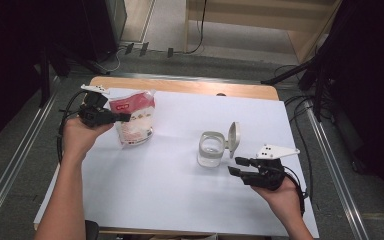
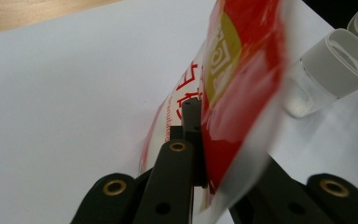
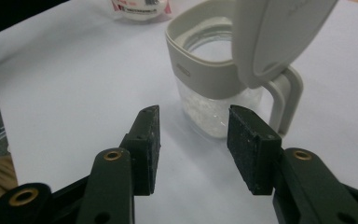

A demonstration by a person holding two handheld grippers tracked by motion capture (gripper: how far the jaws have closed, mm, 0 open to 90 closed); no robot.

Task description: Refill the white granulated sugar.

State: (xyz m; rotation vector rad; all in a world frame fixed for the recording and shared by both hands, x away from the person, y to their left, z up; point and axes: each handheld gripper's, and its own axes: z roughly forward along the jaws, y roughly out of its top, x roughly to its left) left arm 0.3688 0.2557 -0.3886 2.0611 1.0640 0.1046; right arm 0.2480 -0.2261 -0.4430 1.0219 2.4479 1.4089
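A red and white plastic bag point(image 1: 133, 117) stands at the back left of the white table sheet point(image 1: 170, 190). My left gripper point(image 1: 122, 118) is shut on its upper edge; in the left gripper view the bag point(image 2: 235, 84) is pinched between the black jaws. A clear jar point(image 1: 211, 149) with a grey rim and a raised flip lid point(image 1: 234, 136) stands right of centre. My right gripper point(image 1: 236, 166) is open just in front of and right of the jar, not touching it. In the right gripper view the jar point(image 3: 214, 84) stands beyond the spread fingers point(image 3: 149, 144), some white grains at its bottom.
The table's wooden back edge point(image 1: 180, 86) shows behind the sheet. Metal rails point(image 1: 15, 165) run along both sides of the table. Black stands and cables are on the floor at the back and right.
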